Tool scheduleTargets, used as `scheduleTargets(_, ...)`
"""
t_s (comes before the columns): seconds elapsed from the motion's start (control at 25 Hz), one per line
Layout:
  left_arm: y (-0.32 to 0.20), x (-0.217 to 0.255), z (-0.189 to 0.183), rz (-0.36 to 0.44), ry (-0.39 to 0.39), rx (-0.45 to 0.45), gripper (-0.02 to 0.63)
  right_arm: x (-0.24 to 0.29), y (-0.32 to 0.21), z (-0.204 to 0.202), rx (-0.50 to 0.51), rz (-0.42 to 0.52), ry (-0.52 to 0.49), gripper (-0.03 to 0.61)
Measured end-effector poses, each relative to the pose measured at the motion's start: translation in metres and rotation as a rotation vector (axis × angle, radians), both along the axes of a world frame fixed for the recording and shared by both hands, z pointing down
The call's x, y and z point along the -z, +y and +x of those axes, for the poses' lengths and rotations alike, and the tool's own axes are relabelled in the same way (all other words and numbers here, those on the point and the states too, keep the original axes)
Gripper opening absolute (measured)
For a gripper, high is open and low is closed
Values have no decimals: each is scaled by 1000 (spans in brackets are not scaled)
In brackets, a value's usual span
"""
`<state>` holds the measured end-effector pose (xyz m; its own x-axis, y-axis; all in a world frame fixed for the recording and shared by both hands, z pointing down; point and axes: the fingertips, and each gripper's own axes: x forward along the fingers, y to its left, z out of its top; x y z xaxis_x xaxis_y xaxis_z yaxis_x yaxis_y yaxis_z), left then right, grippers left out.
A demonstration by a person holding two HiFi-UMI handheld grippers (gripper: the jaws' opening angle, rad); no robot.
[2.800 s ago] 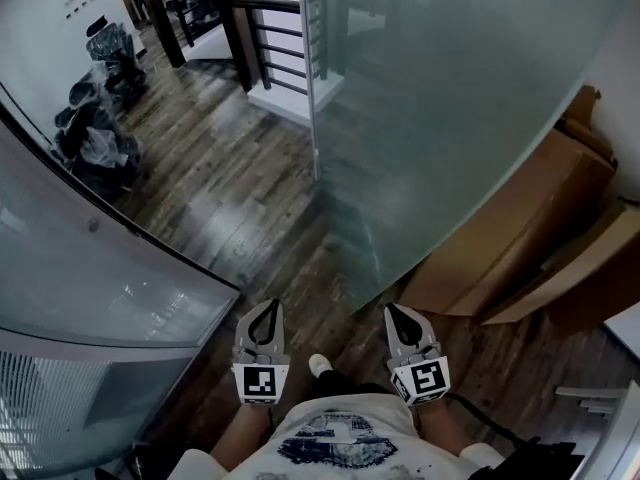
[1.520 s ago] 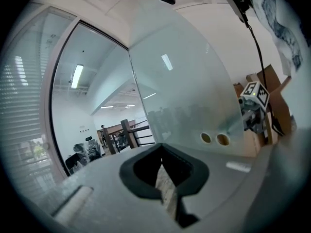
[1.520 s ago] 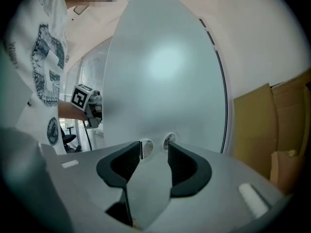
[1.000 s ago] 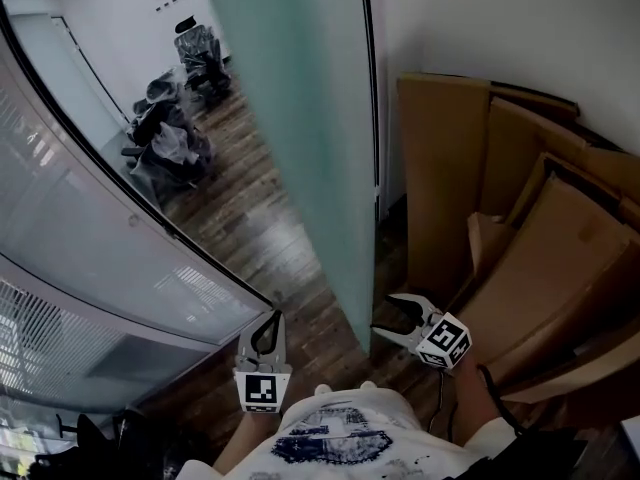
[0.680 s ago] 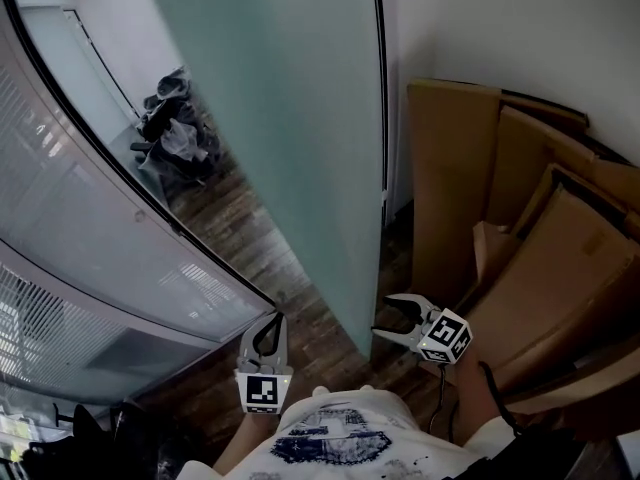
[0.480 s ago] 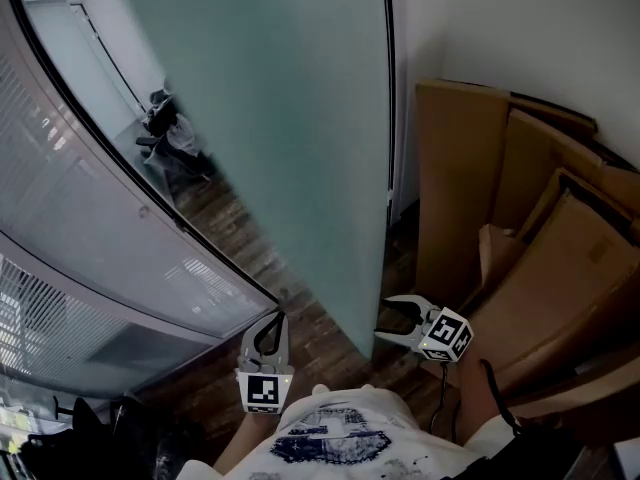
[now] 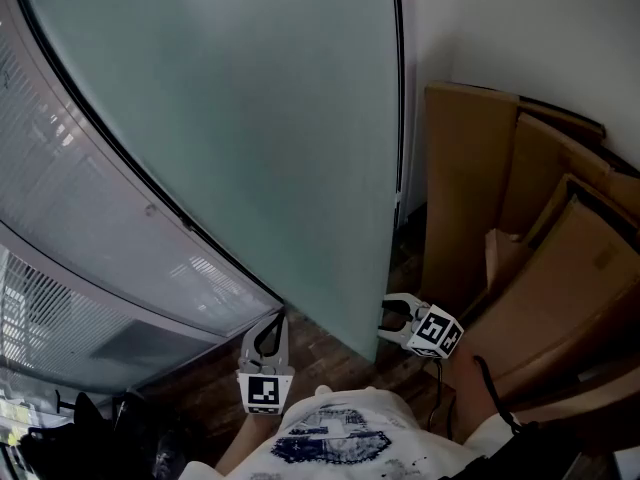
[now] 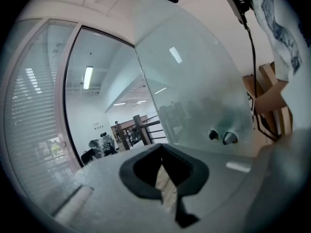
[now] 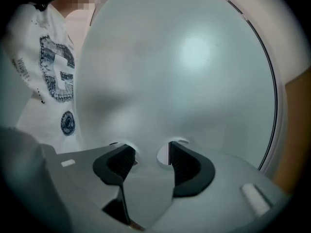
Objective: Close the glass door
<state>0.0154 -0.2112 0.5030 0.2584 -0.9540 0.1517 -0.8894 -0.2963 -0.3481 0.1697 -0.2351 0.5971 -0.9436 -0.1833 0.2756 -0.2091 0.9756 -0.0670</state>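
The frosted glass door [image 7: 280, 138] fills the middle of the head view, its free edge running down at the right. My right gripper [image 7: 393, 320] is low at that edge and faces the glass [image 9: 184, 72]. Its jaws stand wide and are closing, with only bare glass between them. Two round fittings [image 9: 167, 152] on the glass show just behind the fingertips. My left gripper [image 7: 268, 330] hangs on the near side of the door above the floor, shut and empty. In the left gripper view [image 8: 163, 152] the door [image 8: 194, 91] stands to the right with its two fittings [image 8: 229, 138].
Flat cardboard boxes [image 7: 520, 218] lean against the white wall at the right, close behind the right gripper. A curved glass partition with blinds [image 7: 90, 228] runs along the left. Dark wood floor [image 7: 320, 343] shows between the grippers. Chairs and a railing [image 8: 141, 127] stand beyond the door.
The door has swung across the head view and now hides the hallway and the chairs. My right gripper has shifted left to the door's edge, its jaws slightly narrower. The left gripper has stayed put.
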Motion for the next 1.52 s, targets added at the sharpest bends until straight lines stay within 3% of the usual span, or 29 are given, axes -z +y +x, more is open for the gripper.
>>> scheduleTargets(0.2, 0, -1, 3, -1, 2, 0, 0, -3, 5, -6, 18, 30, -5, 137)
scheduleTargets(1.04, 6, -3, -7, -1, 13, 32, 0, -3, 1, -22, -9, 35, -15, 132)
scheduleTargets(1.52, 12, -6, -46, -10, 34, 93, 0, -4, -6, -58, -21, 24, -11, 132)
